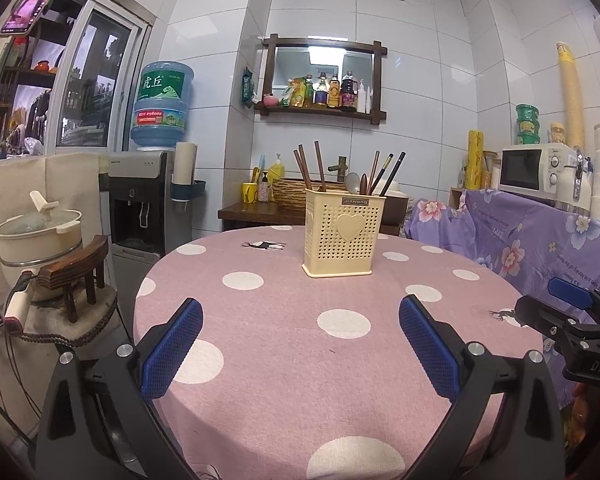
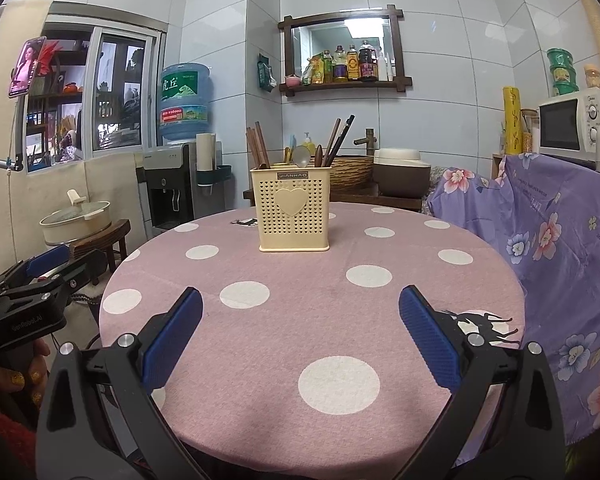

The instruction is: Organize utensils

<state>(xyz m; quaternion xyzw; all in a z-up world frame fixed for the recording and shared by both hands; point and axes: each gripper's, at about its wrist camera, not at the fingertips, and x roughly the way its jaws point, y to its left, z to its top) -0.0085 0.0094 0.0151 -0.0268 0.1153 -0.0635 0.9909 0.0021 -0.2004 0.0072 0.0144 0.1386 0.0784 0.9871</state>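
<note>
pink table (image 1: 284, 360): holder (image 1: 343, 236) w/ chopsticks (image 1: 309, 166)

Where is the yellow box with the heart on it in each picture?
Left wrist view: the cream utensil holder stands a little right of centre, on the far half of the polka-dot table.
Right wrist view: the utensil holder stands just left of centre, near the table's far edge.
Shared landmark: the blue water jug, up and left of the holder in both.
</note>
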